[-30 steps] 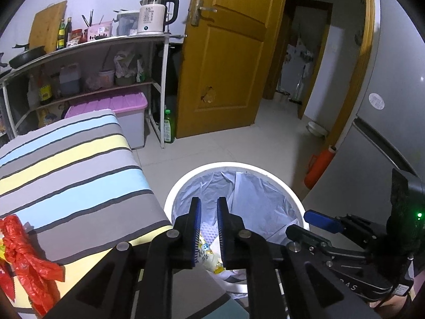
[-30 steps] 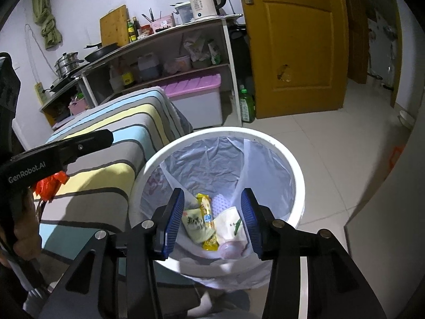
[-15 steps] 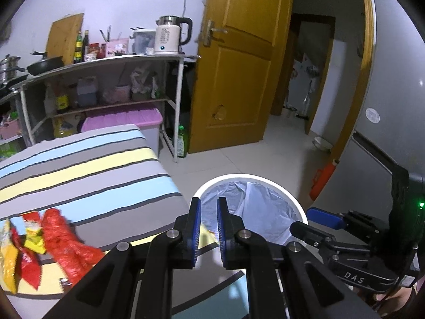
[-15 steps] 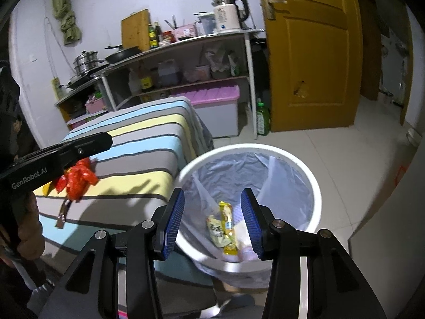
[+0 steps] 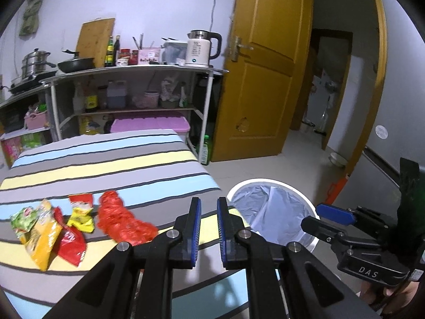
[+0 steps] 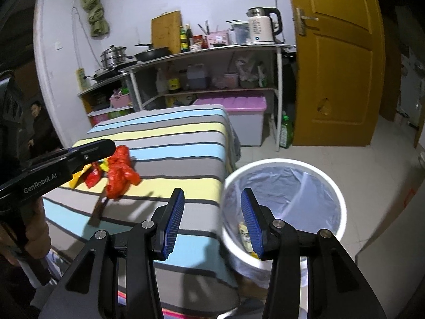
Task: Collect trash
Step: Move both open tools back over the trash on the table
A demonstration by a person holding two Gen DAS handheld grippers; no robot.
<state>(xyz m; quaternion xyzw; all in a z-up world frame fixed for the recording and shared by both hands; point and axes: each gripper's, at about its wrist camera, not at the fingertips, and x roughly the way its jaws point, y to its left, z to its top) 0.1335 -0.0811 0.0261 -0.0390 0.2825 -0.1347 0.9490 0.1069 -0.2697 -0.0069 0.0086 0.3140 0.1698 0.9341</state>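
red bag (image 5: 120,219) near striped table (image 5: 111,164) edge, bin (image 6: 283,163) beside (floor open)

Small lived-in home, one room used for cooking and living. Open metal shelf unit (image 5: 127,71) against the wall carries an electric kettle (image 5: 202,49), frying pan (image 5: 75,63), stacked steamer pot (image 5: 35,62), sauce bottles (image 5: 113,50) and a cutting board (image 5: 95,41). Pink-lidded storage box (image 6: 233,122) underneath. Striped cloth (image 5: 106,164) covers a table. Yellow wooden door (image 5: 263,79) stands open onto tiled floor (image 6: 345,156).
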